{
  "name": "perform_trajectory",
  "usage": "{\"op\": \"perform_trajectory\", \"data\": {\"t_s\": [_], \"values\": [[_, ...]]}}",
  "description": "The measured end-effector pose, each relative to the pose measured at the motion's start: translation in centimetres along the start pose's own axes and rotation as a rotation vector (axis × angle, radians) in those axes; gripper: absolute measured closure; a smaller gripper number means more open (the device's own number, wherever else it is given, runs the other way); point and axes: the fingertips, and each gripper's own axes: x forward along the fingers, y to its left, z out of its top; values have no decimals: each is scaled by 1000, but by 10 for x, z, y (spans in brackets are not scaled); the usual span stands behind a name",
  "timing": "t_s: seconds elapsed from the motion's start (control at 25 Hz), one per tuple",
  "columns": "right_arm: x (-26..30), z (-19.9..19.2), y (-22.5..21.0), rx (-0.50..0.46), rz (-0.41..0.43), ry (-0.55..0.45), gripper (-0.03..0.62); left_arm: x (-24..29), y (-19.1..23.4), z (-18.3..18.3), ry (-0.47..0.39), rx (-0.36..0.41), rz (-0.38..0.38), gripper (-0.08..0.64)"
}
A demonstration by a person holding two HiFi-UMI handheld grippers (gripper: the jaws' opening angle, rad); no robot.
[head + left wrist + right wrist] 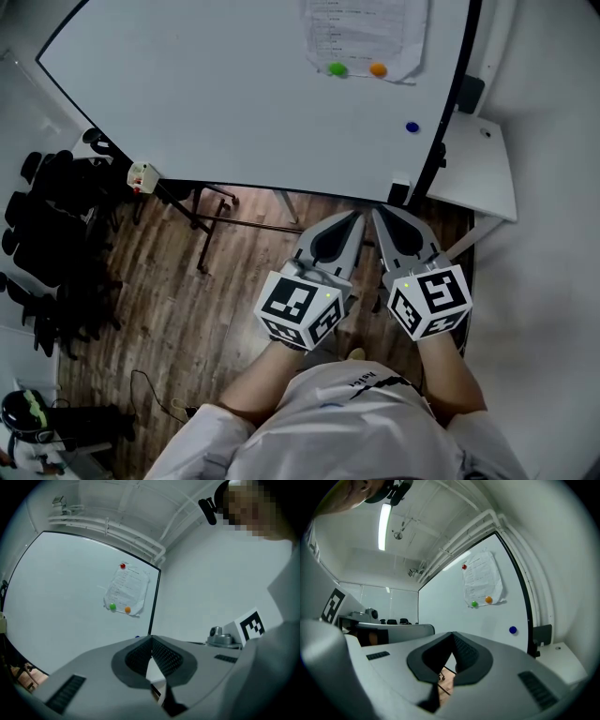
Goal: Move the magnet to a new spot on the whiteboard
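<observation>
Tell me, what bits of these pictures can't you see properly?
1. Writing on the paper sheet: too small and blurry in every view.
2. Red magnet: cut off by the top edge in the head view; it shows only in the two gripper views.
3. Blue magnet: in the left gripper view, almost hidden behind the shut left gripper.
4. Whiteboard: its top lies beyond the head view's top edge.
</observation>
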Motion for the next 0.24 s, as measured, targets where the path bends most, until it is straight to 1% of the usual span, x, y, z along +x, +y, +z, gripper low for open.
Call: {"op": "perform_trajectory", "data": {"t_s": [0.24], "values": [[-12, 2, 1, -12, -3, 9, 578, -4, -9, 0, -6, -15, -5, 549]]}}
